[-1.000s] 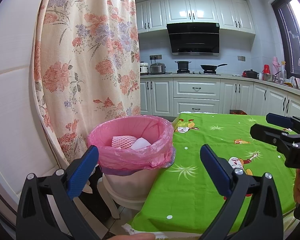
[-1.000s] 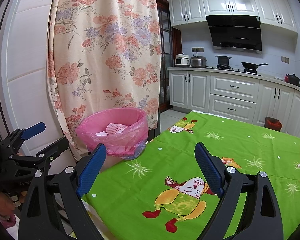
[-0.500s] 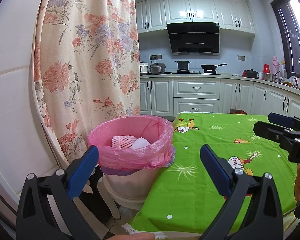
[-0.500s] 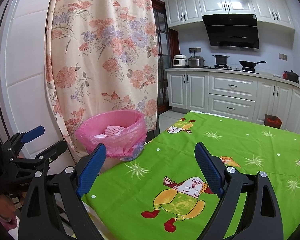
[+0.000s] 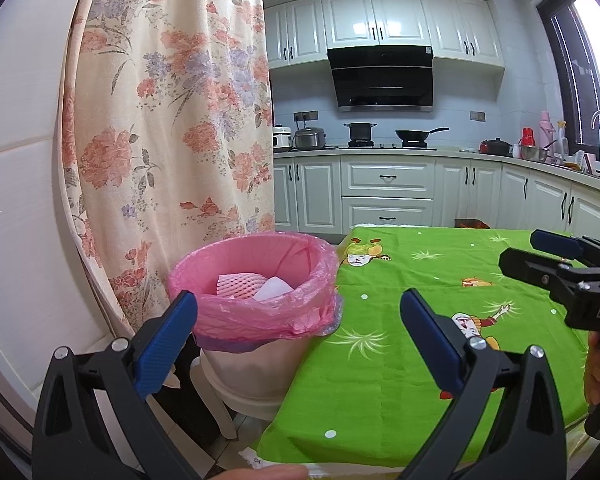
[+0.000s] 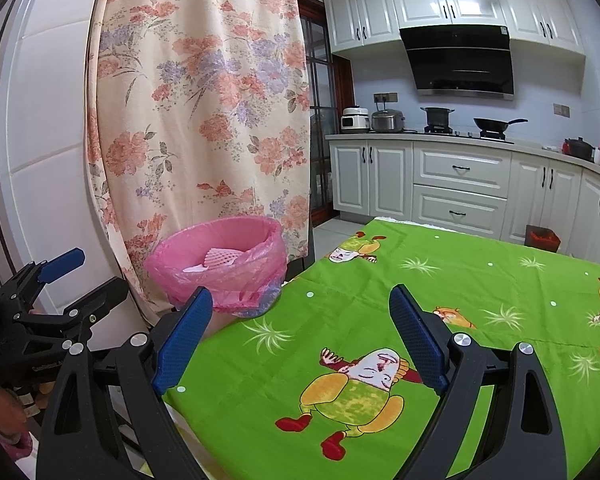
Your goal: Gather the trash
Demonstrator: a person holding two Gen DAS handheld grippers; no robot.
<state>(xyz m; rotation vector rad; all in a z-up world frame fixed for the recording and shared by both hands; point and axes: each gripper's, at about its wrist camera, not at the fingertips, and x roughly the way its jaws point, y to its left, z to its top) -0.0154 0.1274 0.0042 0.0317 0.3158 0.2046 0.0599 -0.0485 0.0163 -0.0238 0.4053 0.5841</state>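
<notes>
While held above the near edge of the green cartoon-print tablecloth, spread wide and gripping nothing: left gripper and right gripper, blue-padded fingers well apart. At ten o'clock off the table's corner, just beside the cloth edge: round pale bin lined with a pink plastic bag, holding a pink foam fruit net and a white scrap. Behind it at twelve o'clock, hanging straight: cream floral curtain.
</notes>
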